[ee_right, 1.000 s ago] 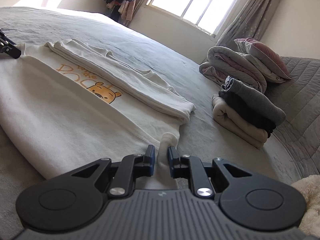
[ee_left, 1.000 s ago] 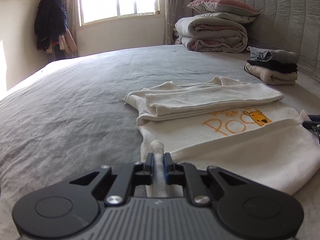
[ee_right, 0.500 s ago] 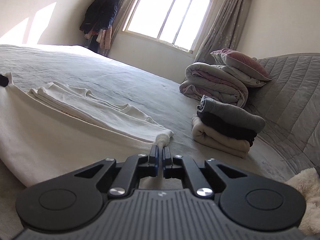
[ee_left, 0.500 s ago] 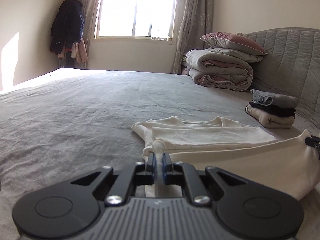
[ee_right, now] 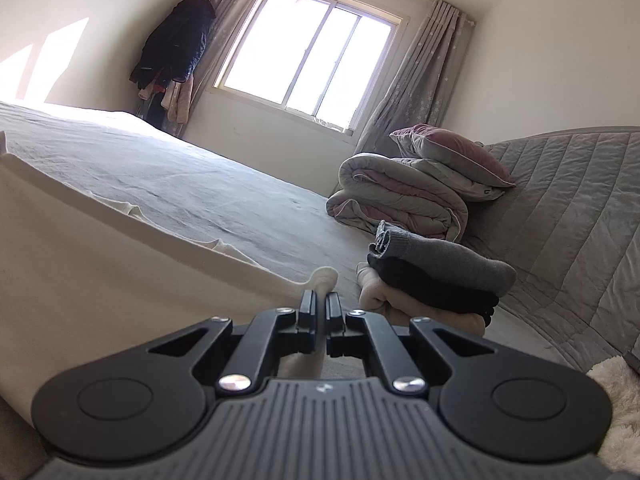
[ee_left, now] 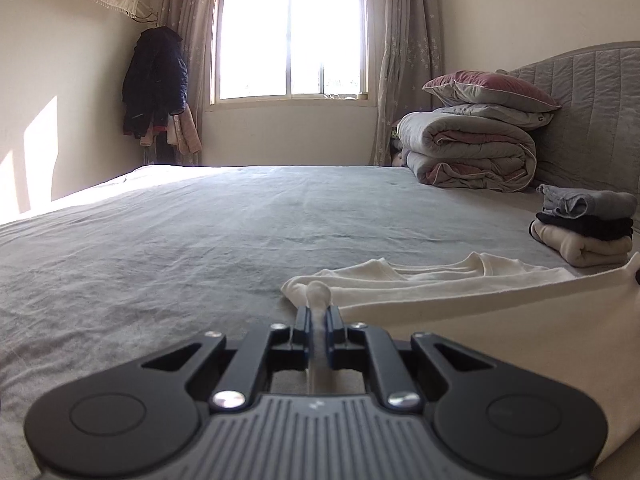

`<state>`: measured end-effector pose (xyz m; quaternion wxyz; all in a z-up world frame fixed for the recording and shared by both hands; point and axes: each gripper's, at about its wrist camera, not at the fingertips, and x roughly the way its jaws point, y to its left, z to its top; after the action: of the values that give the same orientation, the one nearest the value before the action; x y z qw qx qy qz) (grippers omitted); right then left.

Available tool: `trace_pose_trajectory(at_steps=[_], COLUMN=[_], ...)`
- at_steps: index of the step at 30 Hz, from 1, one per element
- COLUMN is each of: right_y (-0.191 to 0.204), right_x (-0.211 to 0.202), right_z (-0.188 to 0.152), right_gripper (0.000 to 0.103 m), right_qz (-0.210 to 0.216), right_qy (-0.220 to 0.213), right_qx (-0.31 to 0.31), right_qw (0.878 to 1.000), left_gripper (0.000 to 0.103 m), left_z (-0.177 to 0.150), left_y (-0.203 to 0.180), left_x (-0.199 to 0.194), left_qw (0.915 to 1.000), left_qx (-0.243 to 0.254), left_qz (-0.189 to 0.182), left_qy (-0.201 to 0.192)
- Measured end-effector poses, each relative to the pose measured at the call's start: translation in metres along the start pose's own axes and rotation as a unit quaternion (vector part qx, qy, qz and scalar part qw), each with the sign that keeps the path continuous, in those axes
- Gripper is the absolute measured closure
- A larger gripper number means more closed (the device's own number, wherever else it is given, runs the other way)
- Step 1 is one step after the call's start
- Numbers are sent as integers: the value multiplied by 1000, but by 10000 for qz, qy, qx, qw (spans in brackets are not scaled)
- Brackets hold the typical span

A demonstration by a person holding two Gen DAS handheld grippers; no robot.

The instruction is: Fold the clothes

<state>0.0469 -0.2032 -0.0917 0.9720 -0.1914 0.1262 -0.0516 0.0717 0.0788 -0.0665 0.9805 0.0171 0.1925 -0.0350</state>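
A cream sweatshirt lies on the grey bed, its sleeves folded in across the far part. My left gripper is shut on one corner of its near hem, a tuft of cloth poking out between the fingers. My right gripper is shut on the other hem corner. The lifted hem stretches as a cream sheet between the two grippers and hides the printed front.
A stack of folded clothes sits to the right near the quilted headboard. A rolled duvet with a pillow lies behind it. Coats hang in the corner by the window. A fluffy white item is at far right.
Both grippers have lifted the hem corners up and carried them toward the folded sleeves. The sweatshirt's bear print, visible a second ago, is now covered by the raised cloth.
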Motion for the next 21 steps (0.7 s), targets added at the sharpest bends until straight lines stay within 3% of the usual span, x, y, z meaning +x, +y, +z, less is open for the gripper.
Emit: trace_pose_trajectory(at_steps=[3, 7, 9, 13, 17, 21], right_y=[3, 7, 9, 12, 9, 12], right_x=[7, 17, 22, 29, 18, 9], right_z=[-3, -7, -8, -11, -1, 10], right_gripper=[99, 95, 90, 70, 69, 69], right_qz=[60, 141, 181, 248, 180, 468], right_qy=[261, 609, 782, 1080, 855, 670], right_qx=[-99, -232, -298, -399, -181, 118], right_qw=[9996, 9978, 9963, 9930, 9960, 9966], left_gripper=[89, 78, 65, 64, 62, 57], left_z=[-7, -14, -12, -5, 1, -1], left_y=[-4, 2, 5, 9, 6, -16], left_x=[25, 27, 23, 9, -6, -3], left_qw=[9965, 9944, 9952, 9975, 9996, 9993], left_qx=[225, 116, 49, -91, -184, 245], left_qz=[131, 206, 300, 466, 204, -195], left_qy=[788, 1026, 926, 527, 112, 221])
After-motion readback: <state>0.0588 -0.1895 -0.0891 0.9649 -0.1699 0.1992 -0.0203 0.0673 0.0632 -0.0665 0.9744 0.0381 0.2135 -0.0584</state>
